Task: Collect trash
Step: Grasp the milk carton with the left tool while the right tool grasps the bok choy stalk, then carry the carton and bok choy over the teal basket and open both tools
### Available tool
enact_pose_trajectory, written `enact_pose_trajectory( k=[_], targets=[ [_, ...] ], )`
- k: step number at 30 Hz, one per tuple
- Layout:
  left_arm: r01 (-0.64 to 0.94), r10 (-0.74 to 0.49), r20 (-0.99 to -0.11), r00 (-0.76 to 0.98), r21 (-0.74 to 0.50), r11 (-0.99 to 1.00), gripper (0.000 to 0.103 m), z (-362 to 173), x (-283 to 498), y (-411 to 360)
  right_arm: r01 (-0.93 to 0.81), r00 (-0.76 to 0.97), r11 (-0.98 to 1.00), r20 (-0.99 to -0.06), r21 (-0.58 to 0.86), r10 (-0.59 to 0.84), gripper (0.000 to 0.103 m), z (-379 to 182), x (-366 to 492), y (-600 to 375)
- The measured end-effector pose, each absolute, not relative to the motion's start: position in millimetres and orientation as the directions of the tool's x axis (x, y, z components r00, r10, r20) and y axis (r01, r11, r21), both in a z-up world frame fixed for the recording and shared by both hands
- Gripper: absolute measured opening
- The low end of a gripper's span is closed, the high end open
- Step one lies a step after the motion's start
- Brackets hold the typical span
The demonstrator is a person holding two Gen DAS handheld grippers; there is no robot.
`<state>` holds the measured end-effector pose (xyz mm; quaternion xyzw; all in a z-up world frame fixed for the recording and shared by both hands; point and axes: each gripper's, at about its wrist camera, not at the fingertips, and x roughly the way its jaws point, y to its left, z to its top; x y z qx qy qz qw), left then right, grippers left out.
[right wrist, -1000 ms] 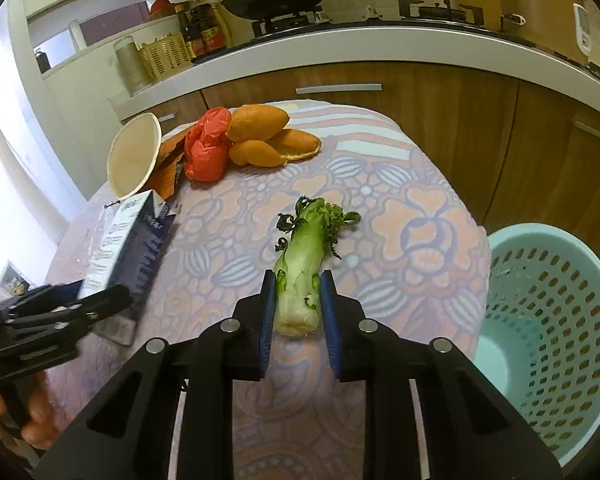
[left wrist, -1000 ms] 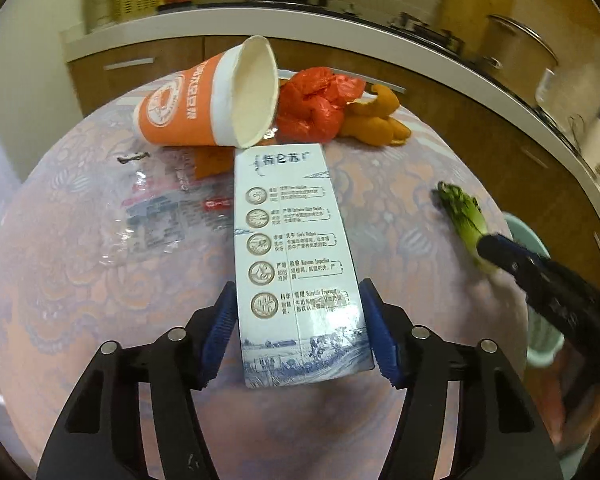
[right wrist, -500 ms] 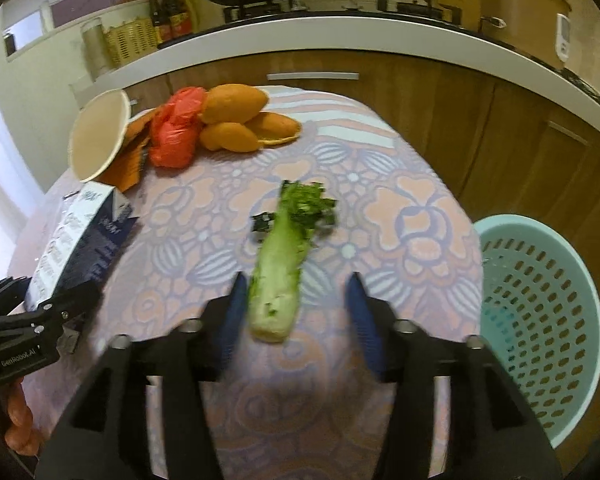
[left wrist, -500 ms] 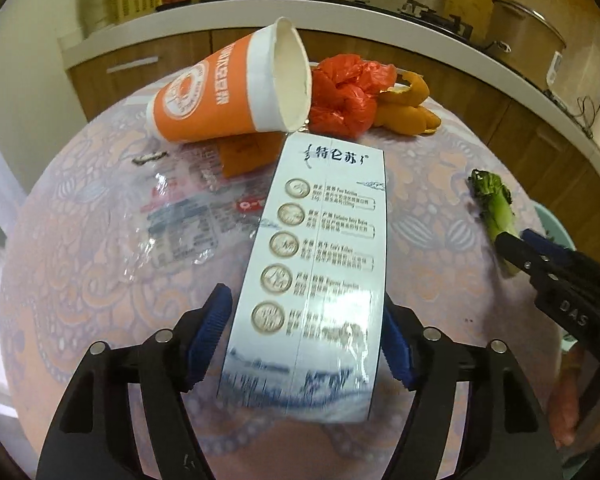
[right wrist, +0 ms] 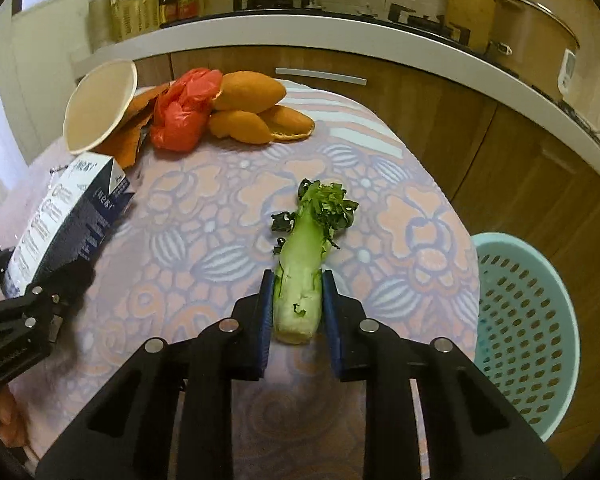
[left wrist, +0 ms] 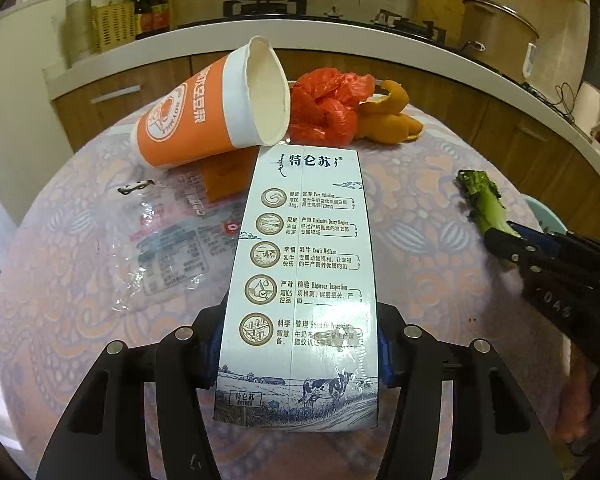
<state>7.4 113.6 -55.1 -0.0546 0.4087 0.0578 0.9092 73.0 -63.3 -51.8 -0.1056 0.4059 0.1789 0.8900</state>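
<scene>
My left gripper (left wrist: pixel 300 344) is shut on a white and blue milk carton (left wrist: pixel 304 276) and holds it tilted above the round table (left wrist: pixel 420 208). The carton also shows in the right wrist view (right wrist: pixel 68 224). My right gripper (right wrist: pixel 298 304) is shut on the pale stem of a green vegetable stalk (right wrist: pixel 304 272) that lies on the table; the stalk also shows in the left wrist view (left wrist: pixel 484 204). A teal mesh trash basket (right wrist: pixel 528 320) stands on the floor to the right of the table.
At the table's far side lie an orange paper cup (left wrist: pixel 216 108) on its side, a red plastic bag (left wrist: pixel 328 108), orange peels (left wrist: pixel 392 120) and a clear plastic wrapper (left wrist: pixel 168 244). A kitchen counter (right wrist: pixel 340 36) with a stove curves behind.
The left gripper closed on the milk carton and lifted its front end. The right gripper opened half a second ago and has closed again on the vegetable stalk.
</scene>
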Motion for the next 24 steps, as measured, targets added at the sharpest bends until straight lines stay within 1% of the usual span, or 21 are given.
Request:
enact_pose_trajectory(
  k=[4,10,15,18,21,24],
  targets=[
    [-0.139,0.052,-0.75,0.659,-0.053,0.989,0.053,-56,9,113,-0.416,0.578,0.909,-0.769,0.01,0.272,0.02,-53,79,-69],
    [-0.138,0.049,-0.75,0.66,-0.057,0.989,0.053,-57,9,116,-0.422,0.586,0.907,-0.762,0.002,0.275,0.02,-52,75,-68],
    [-0.158,0.037,-0.74,0.672,-0.094,0.983,0.053,-53,4,122,-0.41,0.618,0.912,-0.733,0.01,0.286,0.02,-47,68,-75],
    [-0.175,0.045,-0.736,0.675,-0.101,0.979,0.053,-51,-4,122,-0.401,0.626,0.915,-0.717,0.041,0.306,0.02,-45,63,-83],
    [-0.167,0.011,-0.729,0.684,-0.142,0.976,0.053,-48,-17,117,-0.4,0.628,0.914,-0.705,0.071,0.33,0.02,-44,56,-91],
    [-0.159,0.002,-0.715,0.699,-0.153,0.975,0.053,-43,-25,107,-0.392,0.635,0.915,-0.69,0.099,0.347,0.02,-42,47,-101]
  ],
)
